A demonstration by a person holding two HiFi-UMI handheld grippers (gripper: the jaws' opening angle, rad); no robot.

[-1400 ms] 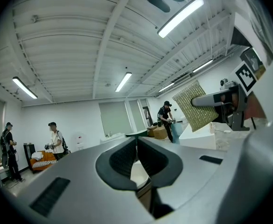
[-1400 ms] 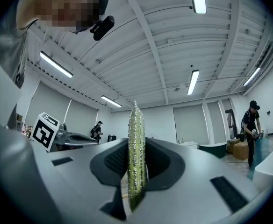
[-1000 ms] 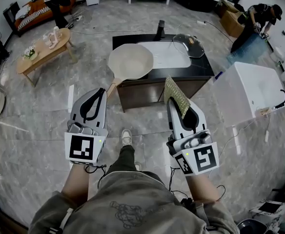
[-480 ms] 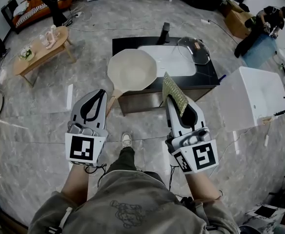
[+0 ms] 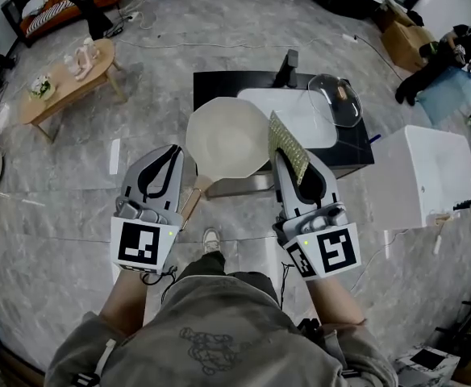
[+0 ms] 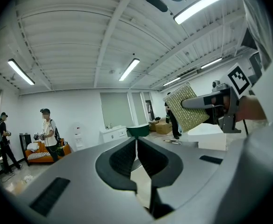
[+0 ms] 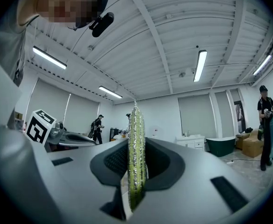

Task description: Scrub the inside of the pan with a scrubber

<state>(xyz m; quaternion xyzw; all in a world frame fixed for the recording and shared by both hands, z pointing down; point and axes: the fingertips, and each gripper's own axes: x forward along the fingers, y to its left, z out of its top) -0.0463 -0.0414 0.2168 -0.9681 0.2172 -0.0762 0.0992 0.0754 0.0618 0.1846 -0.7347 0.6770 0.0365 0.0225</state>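
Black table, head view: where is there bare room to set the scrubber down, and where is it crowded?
Bare: the back left corner of the black table, behind the pan and left of the dark upright fixture; also the white panel between pan and glass lid. Crowded: the front left, filled by the pan.

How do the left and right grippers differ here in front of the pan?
The left gripper is shut on nothing; the right gripper is shut on the green scrubber. The left gripper sits near the pan handle, the right gripper near its right rim. Both point toward the pan.
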